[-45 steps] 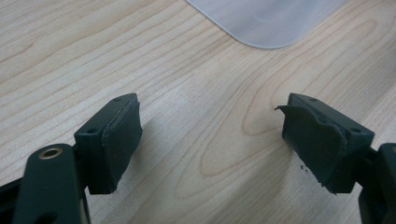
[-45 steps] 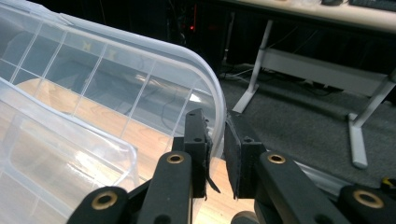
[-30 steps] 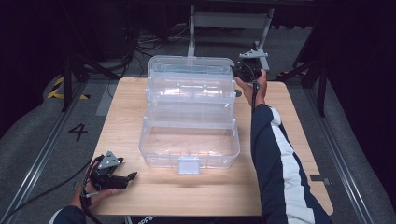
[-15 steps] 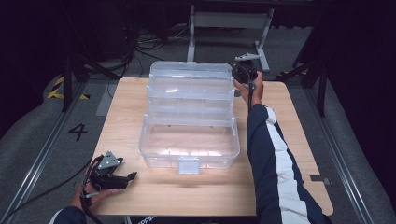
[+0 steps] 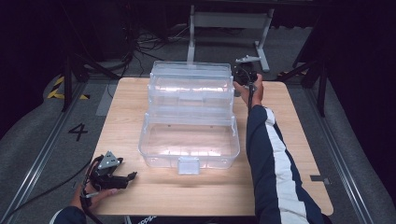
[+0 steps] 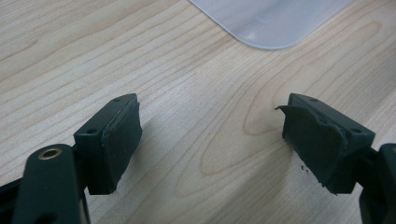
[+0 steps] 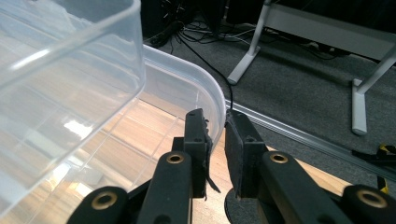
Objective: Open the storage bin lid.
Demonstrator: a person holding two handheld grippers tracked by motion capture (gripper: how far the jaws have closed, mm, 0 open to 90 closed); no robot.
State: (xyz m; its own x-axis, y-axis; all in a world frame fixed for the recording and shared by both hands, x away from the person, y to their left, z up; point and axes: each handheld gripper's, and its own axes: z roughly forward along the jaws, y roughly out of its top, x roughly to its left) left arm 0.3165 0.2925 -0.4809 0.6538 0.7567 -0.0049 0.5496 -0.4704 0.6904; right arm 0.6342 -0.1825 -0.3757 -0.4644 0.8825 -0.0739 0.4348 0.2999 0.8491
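Wooden table (image 5: 289, 140): right gripper (image 7: 215, 135) jaws clenched on clear box (image 5: 189, 112) rim; left gripper (image 6: 212, 140) released.

— What's different from a second ago?
— Right gripper (image 5: 243, 74) sits lower and closer in, now against the far right corner of the clear tiered box (image 5: 190, 114); jaws nearly closed at its rim.
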